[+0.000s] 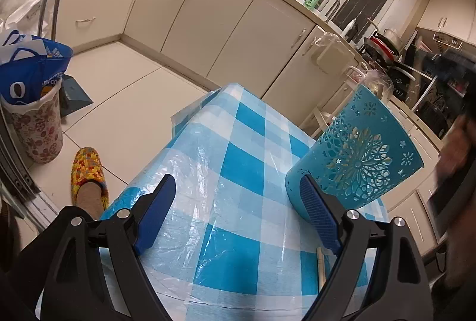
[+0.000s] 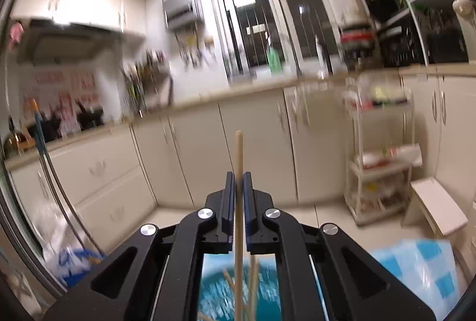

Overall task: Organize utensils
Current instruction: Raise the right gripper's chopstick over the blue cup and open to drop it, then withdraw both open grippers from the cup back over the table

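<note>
A teal perforated utensil holder (image 1: 357, 154) stands on the blue checked tablecloth (image 1: 238, 172) at the right in the left wrist view. My left gripper (image 1: 238, 202) is open above the cloth, its right finger (image 1: 319, 217) just in front of the holder's base. A pale wooden chopstick (image 1: 321, 267) lies on the cloth by that finger. My right gripper (image 2: 238, 181) is shut on a wooden chopstick (image 2: 239, 154) that stands upright between its pads. Below it the teal holder (image 2: 238, 291) shows, blurred, with other sticks inside.
Cream kitchen cabinets (image 1: 208, 32) line the walls. A floral bin with a blue bag (image 1: 32, 101) stands on the floor at left, near a foot in a yellow slipper (image 1: 89, 175). A white rack trolley (image 2: 380, 154) and a white stool (image 2: 437, 208) stand at right.
</note>
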`<state>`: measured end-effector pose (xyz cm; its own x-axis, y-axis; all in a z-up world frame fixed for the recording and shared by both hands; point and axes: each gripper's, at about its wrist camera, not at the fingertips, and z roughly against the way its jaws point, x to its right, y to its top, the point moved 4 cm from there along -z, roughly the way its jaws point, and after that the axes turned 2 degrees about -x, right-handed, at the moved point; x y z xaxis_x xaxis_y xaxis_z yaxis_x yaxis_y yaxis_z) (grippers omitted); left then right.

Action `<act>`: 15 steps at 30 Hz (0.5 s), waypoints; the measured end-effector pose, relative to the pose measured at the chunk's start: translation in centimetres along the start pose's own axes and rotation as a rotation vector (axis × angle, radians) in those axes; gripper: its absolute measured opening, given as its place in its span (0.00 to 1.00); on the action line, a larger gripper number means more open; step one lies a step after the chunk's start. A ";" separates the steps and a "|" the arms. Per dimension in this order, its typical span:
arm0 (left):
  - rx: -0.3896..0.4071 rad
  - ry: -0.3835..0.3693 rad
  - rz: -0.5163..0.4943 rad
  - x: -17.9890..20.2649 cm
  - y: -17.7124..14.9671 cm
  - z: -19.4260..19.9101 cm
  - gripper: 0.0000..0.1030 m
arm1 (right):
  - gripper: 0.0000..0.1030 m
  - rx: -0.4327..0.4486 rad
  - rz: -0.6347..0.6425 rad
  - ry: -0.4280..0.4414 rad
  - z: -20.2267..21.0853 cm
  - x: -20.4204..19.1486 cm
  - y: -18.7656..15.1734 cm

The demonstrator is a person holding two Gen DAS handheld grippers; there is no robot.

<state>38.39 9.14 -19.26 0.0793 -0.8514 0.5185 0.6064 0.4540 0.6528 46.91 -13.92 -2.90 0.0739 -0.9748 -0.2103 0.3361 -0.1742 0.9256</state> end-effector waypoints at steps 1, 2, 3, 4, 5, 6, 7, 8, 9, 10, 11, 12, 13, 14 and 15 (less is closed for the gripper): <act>0.001 0.002 0.000 0.0 0.0 0.0 0.79 | 0.19 -0.025 -0.004 0.003 0.0 0.3 -1.1; 0.002 0.002 0.002 0.0 0.0 0.0 0.79 | 0.21 -0.037 -0.010 0.010 0.5 0.5 -1.8; 0.003 0.003 0.002 -0.1 0.0 0.1 0.79 | 0.23 -0.050 -0.016 0.019 1.4 0.8 -2.5; 0.005 0.006 0.002 -0.1 0.0 0.1 0.80 | 0.24 -0.059 -0.018 0.027 2.0 1.0 -3.0; 0.007 0.011 0.003 -0.1 0.0 0.1 0.81 | 0.28 -0.075 -0.017 0.039 3.1 1.2 -3.7; 0.009 0.021 0.002 -0.1 0.0 0.2 0.82 | 0.32 -0.088 -0.014 0.045 4.6 1.4 -4.6; 0.011 0.033 0.000 -0.1 0.0 0.2 0.83 | 0.40 -0.101 -0.008 0.049 6.0 1.5 -5.4; 0.013 0.053 -0.006 0.0 0.0 0.3 0.84 | 0.47 -0.115 -0.001 0.053 7.3 1.3 -6.3; 0.018 0.072 -0.013 0.1 0.1 0.4 0.84 | 0.50 -0.145 0.015 0.056 9.1 1.1 -7.7; 0.028 0.090 -0.031 0.5 0.0 0.7 0.84 | 0.57 -0.170 0.028 0.049 10.1 1.1 -8.7; 0.034 0.111 -0.057 0.9 -0.1 1.1 0.85 | 0.61 -0.199 0.038 0.044 11.4 1.1 -10.0; 0.034 0.128 -0.078 1.2 -0.3 1.4 0.85 | 0.66 -0.233 0.049 0.042 12.4 1.2 -11.3; 0.031 0.154 -0.110 1.8 -0.8 1.9 0.85 | 0.66 -0.274 0.059 0.037 13.6 1.2 -12.8; 0.028 0.166 -0.126 2.2 -1.1 2.3 0.85 | 0.67 -0.309 0.059 0.031 14.7 1.3 -14.1; 0.024 0.178 -0.145 2.6 -1.7 2.9 0.86 | 0.67 -0.341 0.048 0.027 15.7 1.5 -15.3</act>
<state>35.29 6.93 -17.37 0.1322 -0.9402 0.3138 0.6027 0.3276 0.7277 27.13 -14.95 -12.43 0.1207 -0.9760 -0.1812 0.6259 -0.0668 0.7770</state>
